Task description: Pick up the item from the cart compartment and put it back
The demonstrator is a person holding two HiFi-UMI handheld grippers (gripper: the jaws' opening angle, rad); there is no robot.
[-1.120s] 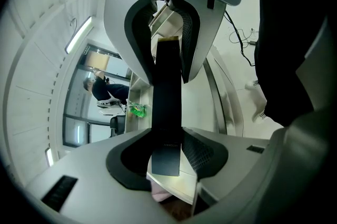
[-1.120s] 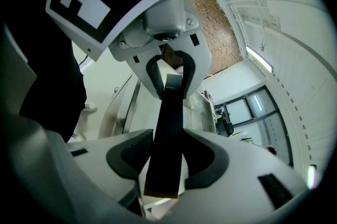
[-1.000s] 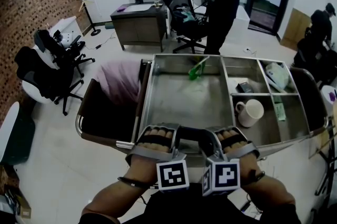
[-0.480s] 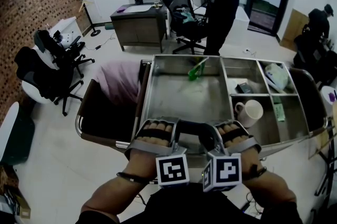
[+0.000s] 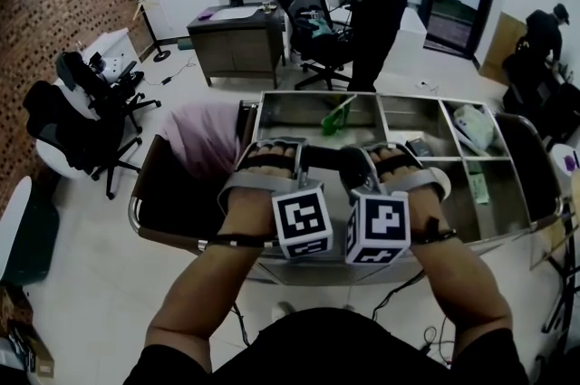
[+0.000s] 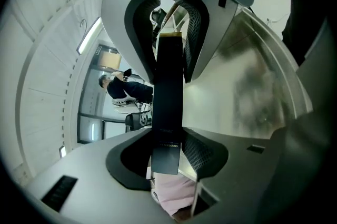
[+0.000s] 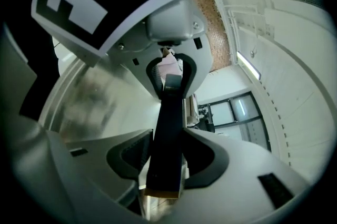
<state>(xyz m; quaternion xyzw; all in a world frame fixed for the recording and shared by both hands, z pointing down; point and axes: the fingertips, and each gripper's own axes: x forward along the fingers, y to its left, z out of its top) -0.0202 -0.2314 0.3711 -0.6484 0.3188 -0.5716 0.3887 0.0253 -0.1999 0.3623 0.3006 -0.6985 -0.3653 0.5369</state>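
A long, slim dark box (image 5: 323,158) hangs level above the steel cart (image 5: 299,110), held at both ends. My left gripper (image 5: 304,160) is shut on its left end and my right gripper (image 5: 348,166) on its right end, the two facing each other. In the left gripper view the box (image 6: 168,91) runs from my own jaws (image 6: 167,157) up into the right gripper (image 6: 171,33). In the right gripper view the box (image 7: 168,128), tan at its near end, sits between my jaws (image 7: 166,165) and reaches the left gripper (image 7: 171,78).
The cart's large compartment holds a green item (image 5: 335,116); the right compartments hold a small black object (image 5: 419,146) and a white bag (image 5: 476,125). A pink cloth (image 5: 204,139) lies left of the cart. A person (image 5: 376,3) stands behind it. Office chairs (image 5: 86,111) stand at left.
Both grippers have risen from the cart's near edge toward the camera, carrying the dark box between them. Their grip has not changed.
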